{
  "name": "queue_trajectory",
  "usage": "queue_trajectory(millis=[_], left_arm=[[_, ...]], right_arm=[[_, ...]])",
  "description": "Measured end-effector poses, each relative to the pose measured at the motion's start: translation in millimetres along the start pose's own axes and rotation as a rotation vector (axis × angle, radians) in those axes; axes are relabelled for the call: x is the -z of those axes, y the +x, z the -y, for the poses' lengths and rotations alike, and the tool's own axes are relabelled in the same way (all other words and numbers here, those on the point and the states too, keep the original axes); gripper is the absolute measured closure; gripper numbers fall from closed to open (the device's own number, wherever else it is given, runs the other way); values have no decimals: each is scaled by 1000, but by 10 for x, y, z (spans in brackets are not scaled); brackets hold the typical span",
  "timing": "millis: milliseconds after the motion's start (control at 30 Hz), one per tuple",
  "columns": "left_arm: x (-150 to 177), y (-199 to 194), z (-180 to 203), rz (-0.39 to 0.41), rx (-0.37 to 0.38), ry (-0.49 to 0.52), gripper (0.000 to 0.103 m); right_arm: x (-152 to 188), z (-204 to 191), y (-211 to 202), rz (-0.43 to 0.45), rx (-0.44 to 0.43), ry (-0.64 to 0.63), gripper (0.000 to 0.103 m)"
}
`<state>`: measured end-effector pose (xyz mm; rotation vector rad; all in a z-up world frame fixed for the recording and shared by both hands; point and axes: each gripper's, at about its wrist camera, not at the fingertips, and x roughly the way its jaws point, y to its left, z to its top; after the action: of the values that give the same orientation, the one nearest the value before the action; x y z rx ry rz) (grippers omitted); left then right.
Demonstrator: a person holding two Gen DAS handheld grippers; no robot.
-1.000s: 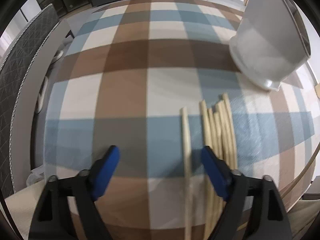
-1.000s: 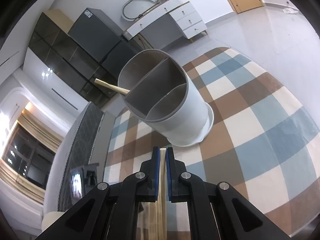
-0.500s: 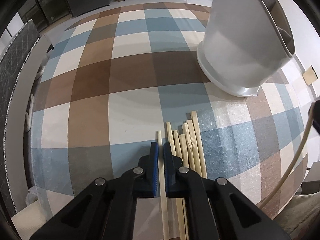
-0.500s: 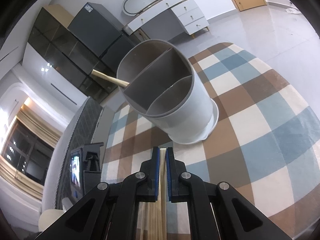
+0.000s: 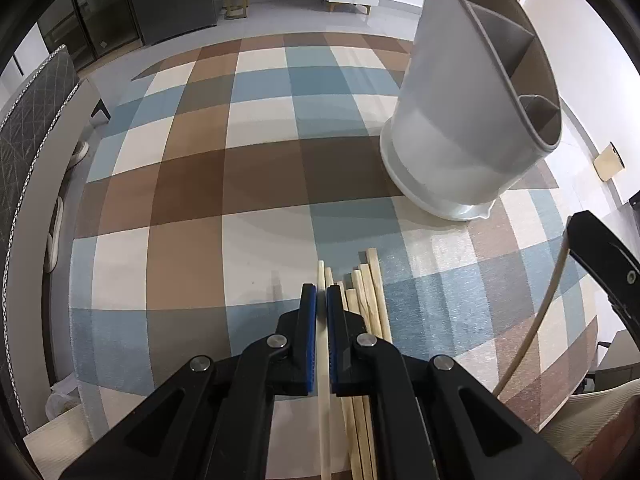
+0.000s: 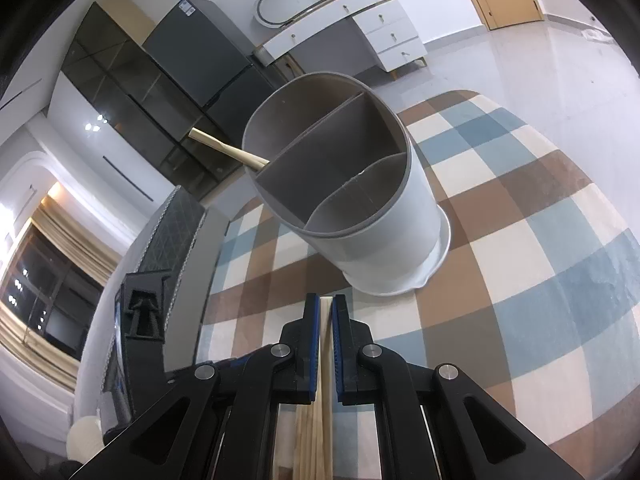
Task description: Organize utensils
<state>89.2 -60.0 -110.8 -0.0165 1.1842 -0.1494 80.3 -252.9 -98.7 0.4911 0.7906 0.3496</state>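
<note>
Checked tablecloth (image 5: 192, 184) | pale chopstick (image 5: 323, 344) pinched, left gripper (image 5: 321, 300) | slim, straight

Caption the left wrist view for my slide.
Left gripper shut on pale wooden chopstick beside white divided utensil holder.

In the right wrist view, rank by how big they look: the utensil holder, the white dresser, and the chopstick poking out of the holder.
1. Utensil holder, largest by far, though it is also nearest.
2. White dresser, smaller here, but it stands far back.
3. Chopstick poking from the holder's far compartment, smallest; only part shows.
</note>
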Motion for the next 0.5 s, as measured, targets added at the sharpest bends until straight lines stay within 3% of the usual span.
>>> queue_trajectory(millis=[333,500], left_arm=[[-48,-195,-23,62,48,-14,102],[-47,-518,-32,182,132,-12,102]], right_arm=[[-18,-73,-96,32,4,-38,98],[-10,-200,-223,80,16,-109,98]])
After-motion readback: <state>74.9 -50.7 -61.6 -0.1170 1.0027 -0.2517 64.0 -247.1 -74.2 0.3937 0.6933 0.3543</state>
